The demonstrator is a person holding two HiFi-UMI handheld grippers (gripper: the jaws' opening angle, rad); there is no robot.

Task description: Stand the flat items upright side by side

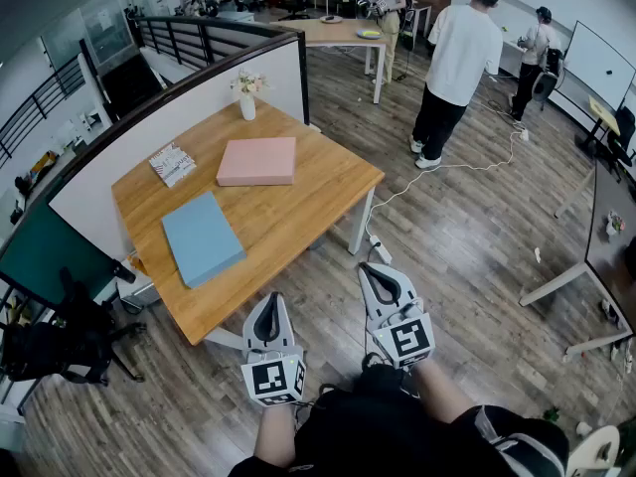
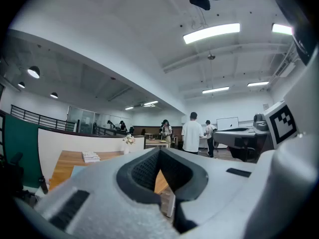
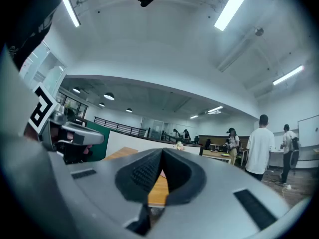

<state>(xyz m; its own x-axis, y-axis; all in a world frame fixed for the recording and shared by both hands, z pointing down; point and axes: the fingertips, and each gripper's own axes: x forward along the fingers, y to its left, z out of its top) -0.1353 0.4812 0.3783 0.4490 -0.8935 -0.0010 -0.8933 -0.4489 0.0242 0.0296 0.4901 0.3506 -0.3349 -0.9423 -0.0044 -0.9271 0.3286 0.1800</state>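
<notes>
Three flat items lie on the wooden table (image 1: 298, 217): a blue book (image 1: 203, 237) near the front left, a pink book (image 1: 258, 161) at the middle back, and a small patterned booklet (image 1: 173, 164) at the left. My left gripper (image 1: 268, 309) and my right gripper (image 1: 382, 281) are both shut and empty. They hang side by side over the floor, short of the table's near corner. In the left gripper view the table (image 2: 67, 162) and booklet (image 2: 90, 157) show beyond the jaws.
A white vase of flowers (image 1: 247, 95) stands at the table's back edge against a white partition (image 1: 159, 132). A cable and power strip (image 1: 382, 249) lie on the floor right of the table. Several people (image 1: 457, 63) stand farther back.
</notes>
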